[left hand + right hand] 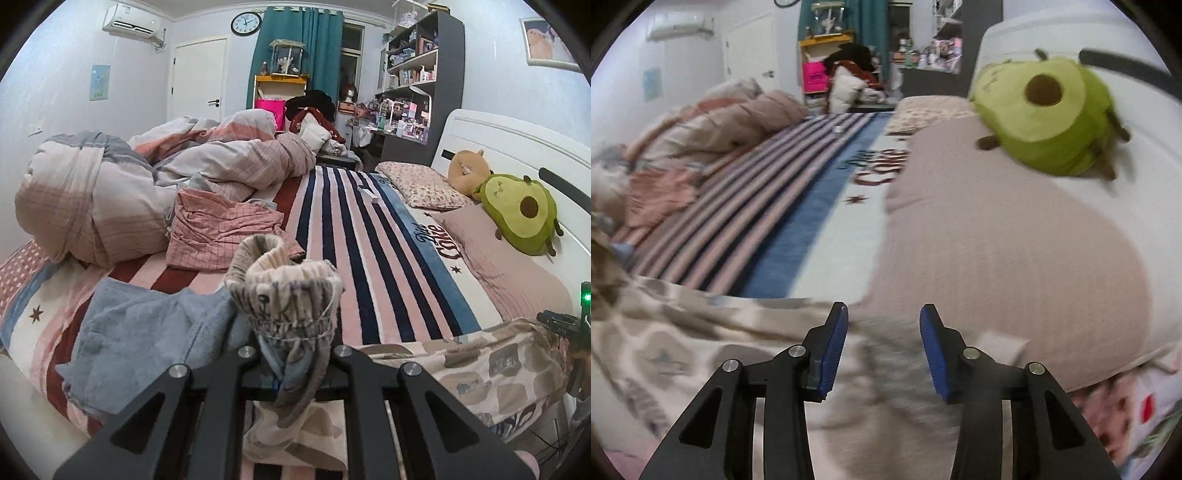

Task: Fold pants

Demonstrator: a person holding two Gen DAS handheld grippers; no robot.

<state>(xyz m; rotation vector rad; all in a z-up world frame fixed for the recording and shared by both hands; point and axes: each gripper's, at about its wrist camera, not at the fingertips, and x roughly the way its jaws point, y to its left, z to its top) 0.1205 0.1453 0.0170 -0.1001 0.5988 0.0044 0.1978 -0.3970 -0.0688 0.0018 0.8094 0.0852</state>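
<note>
Pants (491,365) spread across the lower part of both views, on the bed (369,236), patterned cream with grey-brown patches. Bunched at lower centre of the left view, waistband (291,280) lifted and pinched in the left claw (295,365), jaws drawn narrow on the cloth. Stretched from there toward the lower right of that frame, lying fairly flat over the striped blanket (388,258).

Progress, as a judgement: early. One end gripped and raised, the rest laid out, no finished fold visible. Left to do: take the far end, bring it over, flatten, probably fold again.

Left view only: heaped duvet (110,192) at upper left, pink checked cloth (221,229) at centre left, blue towel (140,332) at lower left just beside the held waistband, avocado plush (521,214) at right, and the other gripper's body at the far right edge, claw itself hidden there.

Right view only: right claw (883,354) at lower centre, blue pads (833,354) apart at a middling gap, hovering over the pants with blurred cloth between them; pressing on it or not, cannot tell for sure, seemingly not gripping. Pink pillow (1015,258) just beyond the claw, filling the centre right, plush at upper right. Whole frame smeared by motion.
</note>
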